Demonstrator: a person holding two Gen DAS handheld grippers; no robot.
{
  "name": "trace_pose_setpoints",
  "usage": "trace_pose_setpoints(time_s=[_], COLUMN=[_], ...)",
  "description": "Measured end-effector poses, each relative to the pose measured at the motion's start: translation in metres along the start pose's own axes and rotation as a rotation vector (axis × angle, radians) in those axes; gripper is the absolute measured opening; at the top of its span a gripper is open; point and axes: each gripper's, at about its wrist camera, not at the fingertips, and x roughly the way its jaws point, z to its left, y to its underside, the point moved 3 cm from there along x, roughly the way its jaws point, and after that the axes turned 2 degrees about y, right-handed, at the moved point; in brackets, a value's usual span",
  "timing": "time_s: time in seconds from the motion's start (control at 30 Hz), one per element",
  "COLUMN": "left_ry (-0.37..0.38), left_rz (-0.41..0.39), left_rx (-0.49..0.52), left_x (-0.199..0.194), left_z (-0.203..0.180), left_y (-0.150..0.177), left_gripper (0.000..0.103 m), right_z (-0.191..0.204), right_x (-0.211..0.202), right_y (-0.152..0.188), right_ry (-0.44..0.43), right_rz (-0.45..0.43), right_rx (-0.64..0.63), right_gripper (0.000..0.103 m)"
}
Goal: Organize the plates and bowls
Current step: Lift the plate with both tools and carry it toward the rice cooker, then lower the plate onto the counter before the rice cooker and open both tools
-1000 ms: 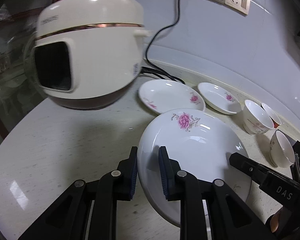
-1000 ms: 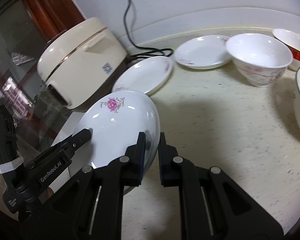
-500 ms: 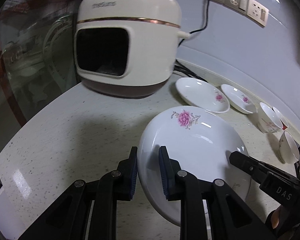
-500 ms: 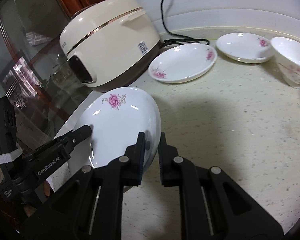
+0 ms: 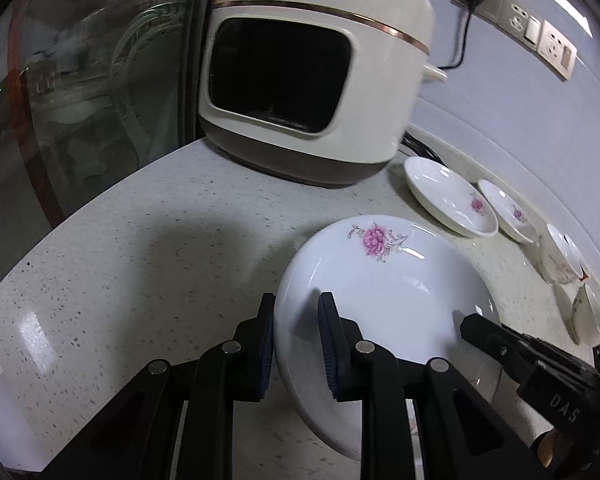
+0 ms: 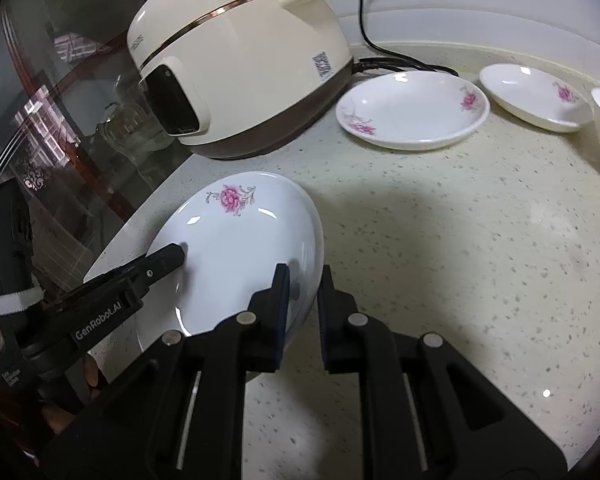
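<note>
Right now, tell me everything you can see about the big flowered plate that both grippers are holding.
The big plate is glossy white, ceramic-looking, shallow, with one pink flower and grey leaves near its far rim. It looks clean and unbroken. It is tilted above the speckled counter, in front of the rice cooker. The left gripper clamps one rim edge, the right gripper the opposite edge; nothing else visibly touches it.

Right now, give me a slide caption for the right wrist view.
Both grippers clamp opposite rims of a white flower-printed plate over the speckled counter, beside a cream rice cooker.
</note>
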Motion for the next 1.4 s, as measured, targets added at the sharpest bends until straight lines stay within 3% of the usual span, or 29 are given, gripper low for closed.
trace_pose_setpoints(time_s=[0.2,0.3,0.33,0.37,0.4,0.47,0.73,0.87,0.97,1.1,1.17,1.23,1.33,1.4], left_ry=[0.026,0.010,-0.001,-0.011,-0.014,-0.011,-0.009,-0.026,-0.021,-0.012,0.000,0.001,-0.011,-0.008], left_rz=[0.036,0.023,0.022,0.021,0.014,-0.007,-0.029,-0.038,-0.039,-0.040,-0.041,-0.056,-0.083,-0.093], left_rx=[-0.062,-0.045,-0.039,-0.035,-0.036,-0.043,-0.062,-0.031,-0.011,0.000,0.016,0.052,0.126,0.152], left_x=[0.007,0.005,0.005,0.005,0.003,-0.001,-0.006,-0.003,-0.006,-0.012,-0.018,-0.028,-0.041,-0.048], left_z=[0.013,0.009,0.007,0.006,0.006,0.010,0.017,0.010,0.005,-0.002,-0.009,-0.017,-0.030,-0.036], left_y=[0.000,0.000,0.000,0.001,0.001,-0.001,-0.001,-0.001,0.000,-0.002,-0.003,-0.005,-0.008,-0.009], left_gripper=[0.022,0.031,0.043,0.057,0.061,0.064,0.070,0.070,0.070,0.070,0.070,0.070,0.073,0.074], right_z=[0.008,0.003,0.003,0.003,0.002,-0.001,-0.015,-0.032,-0.048,-0.052,-0.040,-0.026,-0.005,0.008], right_x=[0.012,0.008,0.005,0.000,-0.004,-0.011,-0.019,-0.032,-0.061,-0.135,-0.176,-0.214,-0.257,-0.271], right_y=[-0.002,-0.002,-0.002,-0.002,-0.003,-0.003,-0.005,0.001,0.013,0.031,0.033,0.032,0.036,0.036], right_ry=[-0.001,0.012,0.007,0.003,0.000,-0.002,0.015,0.006,-0.006,-0.160,-0.234,-0.245,-0.250,-0.263], right_rz=[0.032,0.012,-0.004,-0.026,-0.049,-0.086,-0.115,-0.115,-0.100,-0.078,-0.097,-0.118,-0.131,-0.116], right_rx=[0.007,0.037,0.043,0.050,0.058,0.071,0.149,0.245,0.397,0.665,0.683,0.650,0.630,0.615], right_gripper=[0.017,0.023,0.027,0.043,0.061,0.070,0.070,0.070,0.070,0.070,0.070,0.070,0.082,0.084])
